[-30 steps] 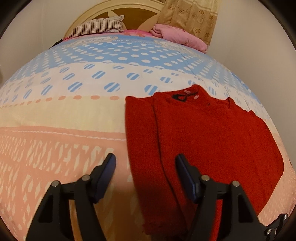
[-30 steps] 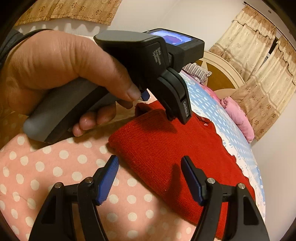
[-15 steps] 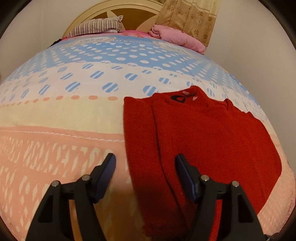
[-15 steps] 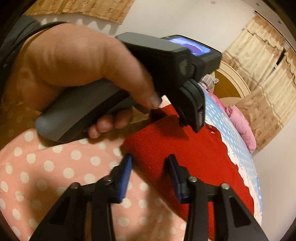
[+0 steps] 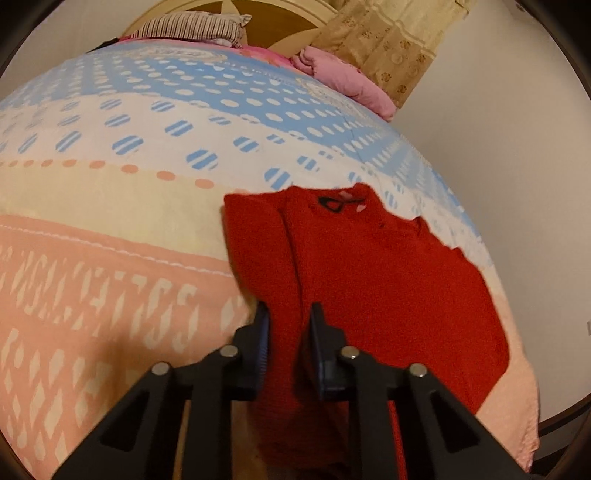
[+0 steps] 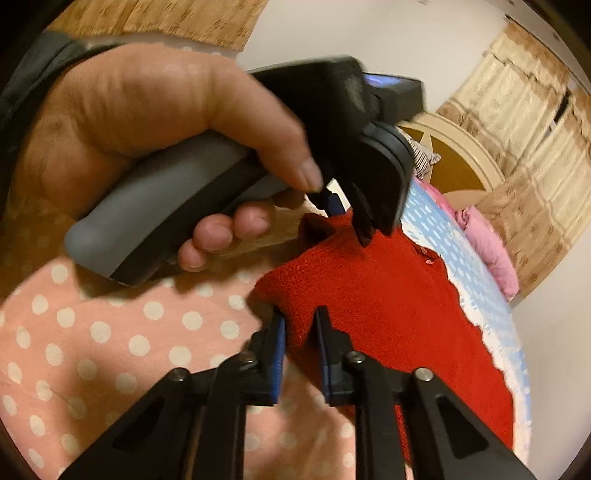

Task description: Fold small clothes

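A small red knit sweater [image 5: 388, 280] lies flat on the bed with its sleeves folded in, collar away from me. My left gripper [image 5: 286, 321] is shut on the near hem of the sweater at its left side, with red cloth pinched between the pads. My right gripper [image 6: 299, 325] is shut on the near right corner of the same sweater [image 6: 388, 306]. In the right wrist view the left gripper [image 6: 354, 218] and the hand holding it sit just beyond, on the hem.
The bed cover [image 5: 110, 229] has pink, cream and blue dotted bands. A striped pillow [image 5: 192, 31] and a pink blanket [image 5: 343, 79] lie by the round headboard. Curtains [image 6: 524, 103] hang behind. The bed's right edge runs close to the wall [image 5: 517, 147].
Both grippers went from open to shut on the sweater's near hem. The left gripper moved forward onto the cloth; the right closed on the corner.
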`<state>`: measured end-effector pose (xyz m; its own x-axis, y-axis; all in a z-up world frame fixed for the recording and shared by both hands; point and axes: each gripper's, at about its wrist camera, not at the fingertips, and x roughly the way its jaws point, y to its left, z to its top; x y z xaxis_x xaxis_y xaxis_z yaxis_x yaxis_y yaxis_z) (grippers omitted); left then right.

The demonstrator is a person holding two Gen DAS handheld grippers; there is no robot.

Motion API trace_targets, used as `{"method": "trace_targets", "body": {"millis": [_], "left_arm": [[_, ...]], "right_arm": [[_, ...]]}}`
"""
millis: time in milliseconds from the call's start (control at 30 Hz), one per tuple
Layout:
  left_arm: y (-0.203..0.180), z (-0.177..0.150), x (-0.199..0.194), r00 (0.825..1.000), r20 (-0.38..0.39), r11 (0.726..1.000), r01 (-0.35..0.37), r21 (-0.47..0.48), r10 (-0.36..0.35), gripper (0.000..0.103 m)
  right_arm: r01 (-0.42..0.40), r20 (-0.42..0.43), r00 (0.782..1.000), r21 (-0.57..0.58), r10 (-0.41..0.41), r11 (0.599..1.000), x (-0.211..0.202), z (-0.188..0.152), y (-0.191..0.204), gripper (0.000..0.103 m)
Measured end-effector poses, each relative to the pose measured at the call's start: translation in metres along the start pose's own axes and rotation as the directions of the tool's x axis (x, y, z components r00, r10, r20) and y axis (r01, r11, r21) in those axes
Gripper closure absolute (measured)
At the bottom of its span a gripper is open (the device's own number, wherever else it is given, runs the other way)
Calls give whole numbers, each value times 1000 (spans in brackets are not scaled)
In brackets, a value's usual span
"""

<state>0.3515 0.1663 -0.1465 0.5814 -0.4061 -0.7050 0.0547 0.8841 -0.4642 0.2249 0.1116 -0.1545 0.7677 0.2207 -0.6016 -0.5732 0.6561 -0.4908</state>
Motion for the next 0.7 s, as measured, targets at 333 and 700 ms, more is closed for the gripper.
{"method": "trace_targets", "body": {"millis": [333,700], "left_arm": [[-44,21,-34,992,50,993,120,-22,-119,84],[-122,35,-27,977,54,977,200,69,-204,84]], "right_arm": [[-168,151,981,320,124,932,-38,-11,-67,93],[-227,259,960,512,103,829,-69,-51,-128,94]]}}
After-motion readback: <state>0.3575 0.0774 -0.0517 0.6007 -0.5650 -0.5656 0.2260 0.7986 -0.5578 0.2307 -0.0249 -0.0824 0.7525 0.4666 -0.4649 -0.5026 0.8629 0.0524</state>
